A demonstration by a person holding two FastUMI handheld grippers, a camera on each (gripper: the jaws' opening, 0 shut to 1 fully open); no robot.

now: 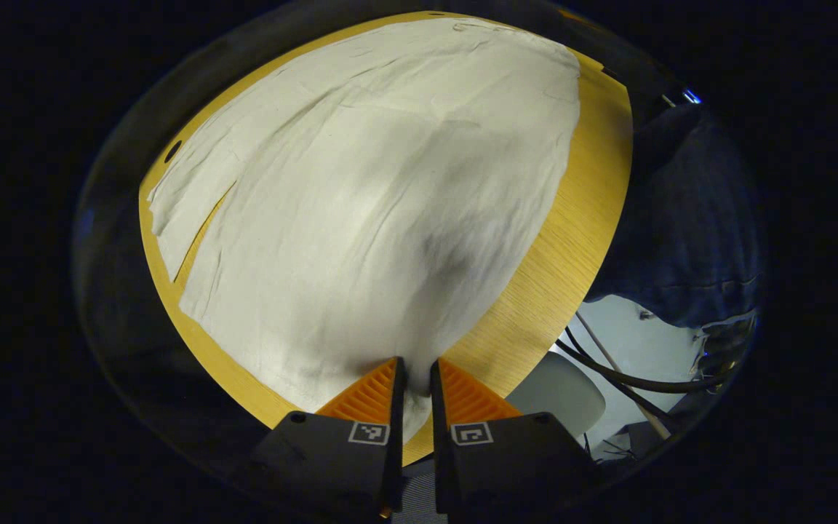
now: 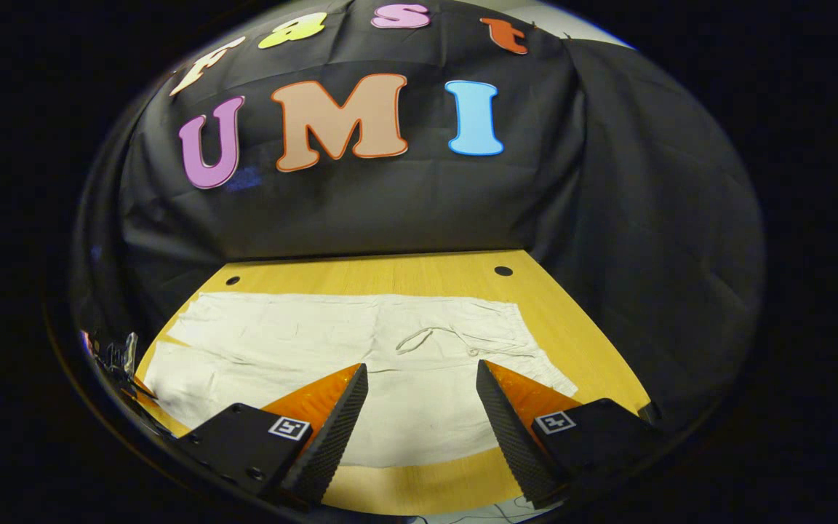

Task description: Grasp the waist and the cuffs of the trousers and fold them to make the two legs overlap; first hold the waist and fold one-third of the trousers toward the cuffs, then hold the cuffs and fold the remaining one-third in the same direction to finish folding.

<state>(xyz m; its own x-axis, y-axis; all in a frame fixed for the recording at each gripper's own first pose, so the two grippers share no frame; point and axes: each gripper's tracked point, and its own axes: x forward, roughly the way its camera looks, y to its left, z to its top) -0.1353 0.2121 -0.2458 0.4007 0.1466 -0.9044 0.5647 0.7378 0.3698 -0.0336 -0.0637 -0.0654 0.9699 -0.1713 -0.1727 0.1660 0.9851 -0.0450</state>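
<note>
Left gripper [image 1: 415, 367] jaws pinching trousers [image 1: 390, 182].

Cream trousers [image 2: 361, 364] lie spread flat across the wooden table [image 2: 404, 273], drawstring waist to the right, lightly creased.

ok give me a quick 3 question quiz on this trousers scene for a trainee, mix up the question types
1. True or false: the left claw has its fingers closed on the edge of the trousers.
2. Multiple choice: in the right gripper view, the right claw is A) shut on the drawstring, B) open above the trousers, C) pressed flat on the bare table.
3. Fill in: the trousers lie spread on a ___ table.

Key: 1 true; 2 B; 3 wooden. The drawstring lies loose near the waist, ahead of the right claw.
</note>
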